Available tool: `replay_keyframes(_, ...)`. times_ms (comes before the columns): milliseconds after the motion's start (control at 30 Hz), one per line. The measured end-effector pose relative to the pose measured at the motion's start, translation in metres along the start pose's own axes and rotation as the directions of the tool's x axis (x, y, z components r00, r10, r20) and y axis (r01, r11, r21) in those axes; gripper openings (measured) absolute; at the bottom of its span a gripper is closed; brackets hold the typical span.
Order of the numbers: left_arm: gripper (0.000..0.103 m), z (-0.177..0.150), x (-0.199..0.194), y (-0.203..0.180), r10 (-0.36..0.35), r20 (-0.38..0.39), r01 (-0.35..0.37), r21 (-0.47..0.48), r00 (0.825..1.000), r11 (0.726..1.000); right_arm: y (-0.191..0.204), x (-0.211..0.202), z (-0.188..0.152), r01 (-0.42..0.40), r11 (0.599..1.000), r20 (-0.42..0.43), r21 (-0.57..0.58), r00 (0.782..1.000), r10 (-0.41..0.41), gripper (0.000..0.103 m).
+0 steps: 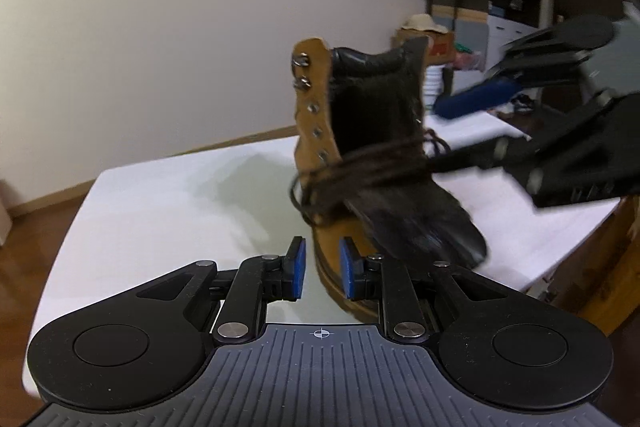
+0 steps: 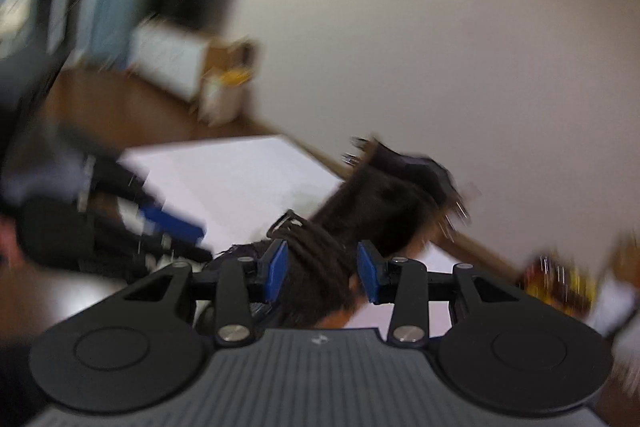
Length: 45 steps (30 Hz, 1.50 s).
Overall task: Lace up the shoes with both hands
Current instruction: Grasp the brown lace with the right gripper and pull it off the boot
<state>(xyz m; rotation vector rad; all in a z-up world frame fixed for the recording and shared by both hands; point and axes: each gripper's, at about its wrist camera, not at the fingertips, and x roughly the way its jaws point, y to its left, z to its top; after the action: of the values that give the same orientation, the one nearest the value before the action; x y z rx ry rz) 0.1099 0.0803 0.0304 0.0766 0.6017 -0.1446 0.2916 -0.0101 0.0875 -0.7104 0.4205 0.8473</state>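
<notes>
Tan leather boot (image 1: pixel 320 131) with black tongue and dark padded collar is standing upright on the white worktop (image 1: pixel 160 203), toe pointing toward the lower right in the left wrist view. Metal hooks and eyelets are running down its open flap, unlaced. Dark brown laces (image 1: pixel 360 171) are bunching in loose loops across the lower instep. The right wrist view is blurring the boot (image 2: pixel 380 199).

Right gripper (image 2: pixel 322 273) jaws apart — blurred boot (image 2: pixel 384 199), laces (image 2: pixel 316 247) between.
</notes>
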Motion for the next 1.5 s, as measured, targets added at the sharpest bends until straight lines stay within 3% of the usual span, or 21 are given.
replay_keyframes(33, 0.020, 0.005, 0.003, 0.007, -0.005, -0.013, 0.005, 0.003, 1.000, 1.000, -0.003, 0.014, 0.010, -0.040, 0.996, -0.054, -0.078, 0.998, 0.036, 0.042)
replay_keyframes(133, 0.020, 0.018, 0.010, 0.023, 0.008, -0.077, -0.008, -0.003, 0.997, 1.000, -0.013, 0.034, 0.023, -0.115, 0.982, -0.151, -0.147, 0.984, 0.093, 0.042)
replay_keyframes(267, 0.020, 0.030, 0.015, 0.037, 0.001, -0.170, -0.008, -0.042, 0.985, 0.999, -0.022, 0.057, 0.031, -0.245, 0.957, -0.281, -0.155, 0.940, 0.195, 0.041)
replay_keyframes(300, 0.020, 0.034, 0.015, 0.039, -0.004, -0.198, -0.005, -0.049, 0.980, 0.999, -0.025, 0.061, 0.030, -0.263, 0.957, -0.299, -0.127, 0.930, 0.216, 0.034)
replay_keyframes(333, 0.020, 0.038, 0.016, 0.041, -0.010, -0.225, -0.003, -0.056, 0.974, 0.998, -0.028, 0.064, 0.028, -0.279, 0.955, -0.316, -0.098, 0.919, 0.236, 0.014)
replay_keyframes(400, 0.020, 0.049, 0.018, 0.044, -0.016, -0.286, 0.000, -0.055, 0.958, 0.999, -0.040, 0.067, 0.029, -0.294, 0.956, -0.332, -0.012, 0.903, 0.274, 0.010)
replay_keyframes(467, 0.020, 0.062, 0.018, 0.045, -0.017, -0.332, 0.003, -0.044, 0.943, 0.999, -0.047, 0.058, 0.032, -0.283, 0.959, -0.336, 0.028, 0.901, 0.276, 0.010)
replay_keyframes(533, 0.020, 0.071, 0.018, 0.047, -0.028, -0.357, 0.013, -0.045, 0.934, 0.999, -0.065, 0.038, 0.031, -0.239, 0.961, -0.345, 0.142, 0.898, 0.274, 0.010)
replay_keyframes(633, 0.020, 0.086, 0.018, 0.048, -0.051, -0.394, 0.034, -0.048, 0.918, 0.998, -0.096, 0.016, 0.017, -0.101, 0.959, -0.389, 0.267, 0.899, 0.203, 0.010)
replay_keyframes(733, 0.020, 0.098, 0.025, 0.044, -0.067, -0.409, 0.054, -0.044, 0.910, 0.998, -0.124, -0.003, -0.014, 0.049, 0.924, -0.455, 0.380, 0.879, 0.140, 0.010)
replay_keyframes(800, 0.020, 0.105, 0.034, 0.039, -0.085, -0.415, 0.071, -0.049, 0.906, 0.996, -0.140, -0.001, -0.052, 0.148, 0.871, -0.491, 0.469, 0.863, 0.118, 0.011)
replay_keyframes(867, 0.020, 0.107, 0.041, 0.035, -0.095, -0.431, 0.083, -0.045, 0.898, 0.996, -0.145, 0.010, -0.072, 0.150, 0.821, -0.461, 0.550, 0.875, 0.149, 0.016)
replay_keyframes(933, 0.020, 0.104, 0.050, 0.027, -0.081, -0.457, 0.086, -0.010, 0.886, 0.996, -0.142, 0.020, -0.086, 0.149, 0.800, -0.457, 0.581, 0.874, 0.169, 0.028)
replay_keyframes(1000, 0.020, 0.098, 0.055, 0.022, -0.068, -0.481, 0.088, 0.018, 0.874, 0.996, -0.135, 0.032, -0.100, 0.158, 0.792, -0.470, 0.590, 0.865, 0.178, 0.028)
replay_keyframes(1133, 0.020, 0.075, 0.061, 0.016, -0.070, -0.537, 0.118, 0.055, 0.840, 0.992, -0.113, 0.020, -0.102, 0.060, 0.708, -0.345, 0.704, 0.900, 0.267, 0.028)
replay_keyframes(1200, 0.020, 0.064, 0.064, 0.012, -0.080, -0.564, 0.154, 0.084, 0.822, 0.985, -0.109, 0.021, -0.096, 0.025, 0.690, -0.314, 0.724, 0.902, 0.297, 0.028)
replay_keyframes(1300, 0.020, 0.060, 0.062, 0.008, -0.157, -0.573, 0.236, 0.067, 0.804, 0.969, -0.076, 0.027, -0.084, -0.058, 0.662, -0.244, 0.747, 0.903, 0.354, 0.028)
replay_keyframes(1400, 0.015, 0.076, 0.053, 0.015, -0.284, -0.534, 0.325, -0.018, 0.796, 0.946, -0.056, 0.036, -0.071, -0.071, 0.666, -0.249, 0.743, 0.894, 0.372, 0.026)
replay_keyframes(1433, 0.014, 0.081, 0.052, 0.017, -0.310, -0.522, 0.342, -0.037, 0.795, 0.939, -0.047, 0.043, -0.064, -0.074, 0.669, -0.254, 0.740, 0.890, 0.379, 0.015)
replay_keyframes(1500, 0.014, 0.090, 0.053, 0.025, -0.351, -0.501, 0.376, -0.055, 0.791, 0.925, -0.048, 0.037, -0.055, -0.088, 0.608, -0.205, 0.789, 0.895, 0.397, 0.015)
